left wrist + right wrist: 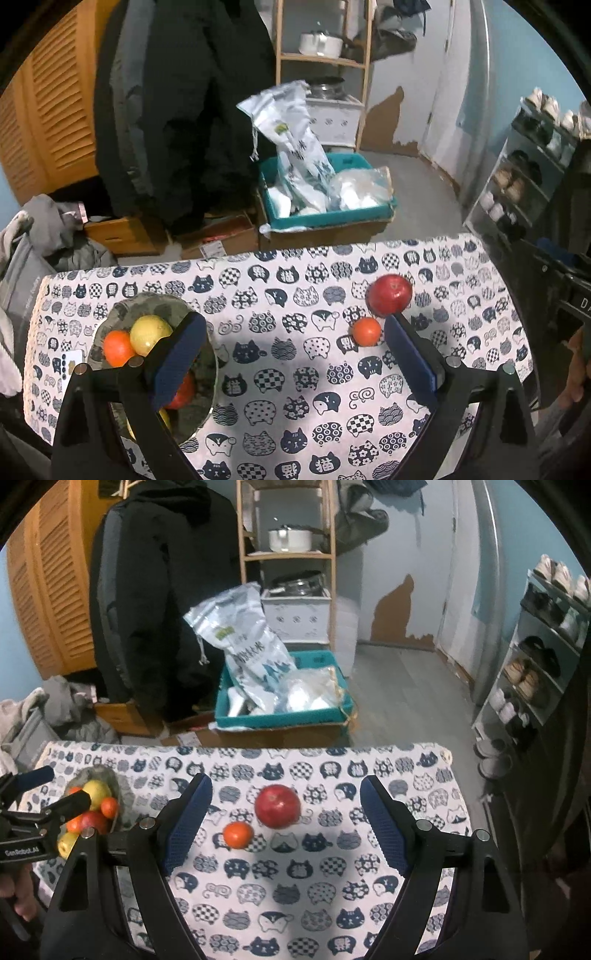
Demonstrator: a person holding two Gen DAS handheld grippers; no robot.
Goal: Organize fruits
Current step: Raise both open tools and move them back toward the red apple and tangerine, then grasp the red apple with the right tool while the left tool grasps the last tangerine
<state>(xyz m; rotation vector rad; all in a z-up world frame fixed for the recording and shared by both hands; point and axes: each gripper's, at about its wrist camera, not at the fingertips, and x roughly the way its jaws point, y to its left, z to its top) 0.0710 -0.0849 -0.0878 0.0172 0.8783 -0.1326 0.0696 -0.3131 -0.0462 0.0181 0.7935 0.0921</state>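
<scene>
With both grippers' jaws wide open and empty, the right gripper (pixel 284 823) must next close on the apple (pixel 277 805) or orange (pixel 238 835) for the bowl (pixel 122 794).

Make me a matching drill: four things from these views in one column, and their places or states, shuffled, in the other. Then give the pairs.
Things:
1. red apple
2. yellow apple
3. right tongs
4. teal bin

Places or states:
A. in the bowl
B. on the floor past the table
C. loose on the cat-print cloth, beside a small orange
D. open, holding nothing

Pairs: 1-C, 2-A, 3-D, 4-B
</scene>
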